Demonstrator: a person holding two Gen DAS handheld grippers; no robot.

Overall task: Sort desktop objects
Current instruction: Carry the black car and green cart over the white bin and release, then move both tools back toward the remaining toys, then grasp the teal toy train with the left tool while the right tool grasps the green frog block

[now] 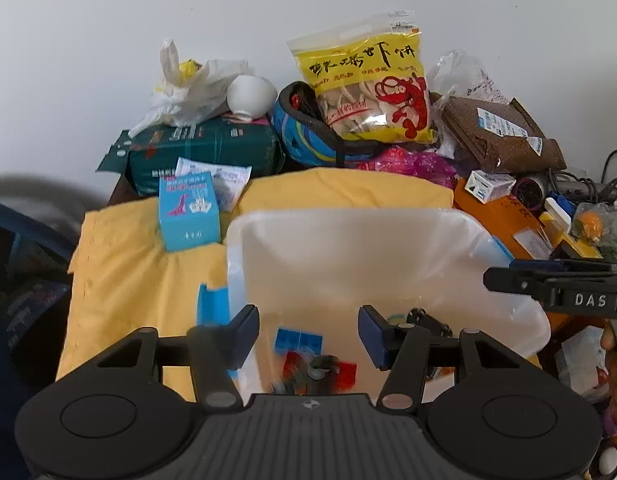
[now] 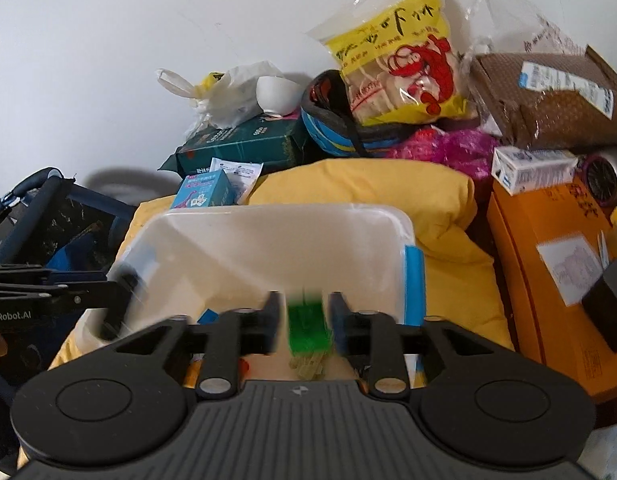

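Note:
A translucent white plastic bin (image 1: 388,216) sits on a yellow cloth (image 1: 128,280). Inside lie blue blocks (image 1: 298,342), red blocks (image 1: 344,374) and a small black toy (image 1: 426,320). My left gripper (image 1: 308,336) is open and empty, hovering over the bin's near side. My right gripper (image 2: 304,320) is above the bin (image 2: 268,216), its jaws a little apart around a blurred green brush-like piece (image 2: 306,322); whether they touch it is unclear. The right gripper also shows at the right of the left wrist view (image 1: 556,288).
A light-blue box (image 1: 188,212) stands on the cloth left of the bin. Behind are a green pack (image 1: 204,148), white bowl (image 1: 250,94), yellow snack bag (image 1: 372,88), brown parcel (image 1: 504,132) and an orange box (image 2: 548,264) at the right.

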